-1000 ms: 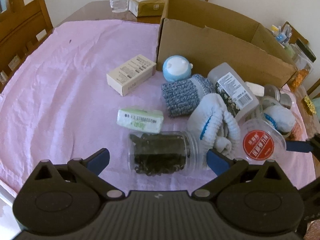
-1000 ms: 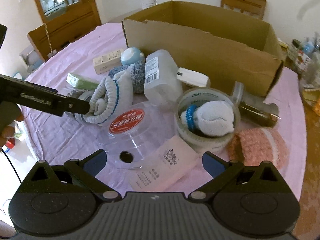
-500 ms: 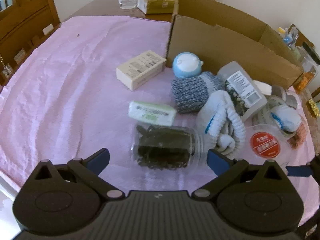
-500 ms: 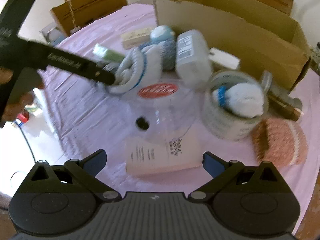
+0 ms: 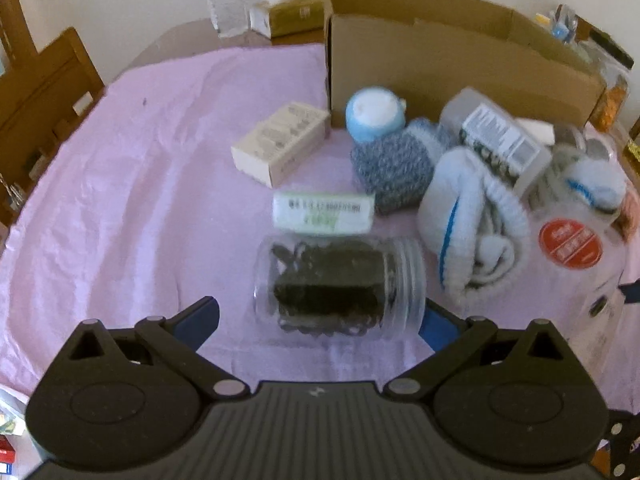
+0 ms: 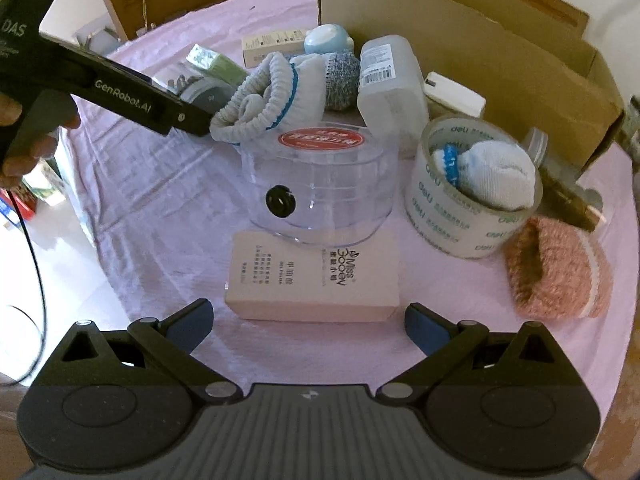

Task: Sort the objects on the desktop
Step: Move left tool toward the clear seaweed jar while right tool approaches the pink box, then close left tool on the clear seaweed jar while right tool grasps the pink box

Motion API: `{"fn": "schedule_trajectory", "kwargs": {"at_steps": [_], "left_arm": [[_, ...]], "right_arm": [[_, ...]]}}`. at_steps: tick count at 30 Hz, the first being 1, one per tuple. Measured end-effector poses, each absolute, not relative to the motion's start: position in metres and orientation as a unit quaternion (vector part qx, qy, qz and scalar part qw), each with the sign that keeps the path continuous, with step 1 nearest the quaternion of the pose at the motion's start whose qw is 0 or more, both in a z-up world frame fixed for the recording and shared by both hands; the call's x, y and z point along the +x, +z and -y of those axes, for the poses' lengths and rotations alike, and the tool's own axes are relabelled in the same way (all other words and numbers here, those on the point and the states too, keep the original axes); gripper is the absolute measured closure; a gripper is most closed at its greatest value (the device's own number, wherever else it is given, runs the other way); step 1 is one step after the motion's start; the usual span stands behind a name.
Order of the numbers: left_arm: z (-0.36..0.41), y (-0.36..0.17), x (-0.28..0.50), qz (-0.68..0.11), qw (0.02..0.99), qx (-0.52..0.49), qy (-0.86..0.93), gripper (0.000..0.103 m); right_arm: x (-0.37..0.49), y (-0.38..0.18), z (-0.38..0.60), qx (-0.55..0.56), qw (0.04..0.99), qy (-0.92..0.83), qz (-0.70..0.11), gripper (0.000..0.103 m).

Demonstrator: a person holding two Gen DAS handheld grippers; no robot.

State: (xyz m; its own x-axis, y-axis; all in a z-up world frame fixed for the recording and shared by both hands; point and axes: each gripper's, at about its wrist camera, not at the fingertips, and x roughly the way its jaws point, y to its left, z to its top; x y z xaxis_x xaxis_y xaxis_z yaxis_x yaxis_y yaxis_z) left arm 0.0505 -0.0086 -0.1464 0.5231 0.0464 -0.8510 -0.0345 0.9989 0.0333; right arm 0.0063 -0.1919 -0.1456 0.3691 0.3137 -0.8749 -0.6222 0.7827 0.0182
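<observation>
Pink cloth [image 5: 120,184]: jar [image 5: 340,286] between left gripper [image 5: 320,316] spread fingers; right gripper [image 6: 306,318] spread, empty.

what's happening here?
A person is sorting table clutter with two handheld grippers, both open and empty. The left gripper is lined up on the clear jar lying on its side; the right gripper faces the pink box. The cardboard box stands behind the pile.

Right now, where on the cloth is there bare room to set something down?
The pink cloth is bare left of the beige box and the clear jar, out to the table's edge. It is crowded from the jar rightward, in front of the cardboard box.
</observation>
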Motion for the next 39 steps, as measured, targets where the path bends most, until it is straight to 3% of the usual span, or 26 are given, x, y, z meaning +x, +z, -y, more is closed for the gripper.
{"fn": "schedule_trajectory", "kwargs": {"at_steps": [24, 35, 39], "left_arm": [[0.004, -0.160, 0.053, -0.463, 0.886, -0.016, 0.026, 0.001], [0.014, -0.148, 0.052, -0.441, 0.897, 0.017, 0.011, 0.027], [0.015, -0.147, 0.054, -0.441, 0.897, 0.022, 0.007, 0.027]], "right_arm": [[0.006, -0.144, 0.193, -0.144, 0.833, 0.259, -0.467, 0.000], [0.011, -0.143, 0.189, -0.147, 0.830, 0.256, -0.473, 0.000], [0.006, -0.134, 0.186, -0.158, 0.835, 0.265, -0.455, 0.001]]}}
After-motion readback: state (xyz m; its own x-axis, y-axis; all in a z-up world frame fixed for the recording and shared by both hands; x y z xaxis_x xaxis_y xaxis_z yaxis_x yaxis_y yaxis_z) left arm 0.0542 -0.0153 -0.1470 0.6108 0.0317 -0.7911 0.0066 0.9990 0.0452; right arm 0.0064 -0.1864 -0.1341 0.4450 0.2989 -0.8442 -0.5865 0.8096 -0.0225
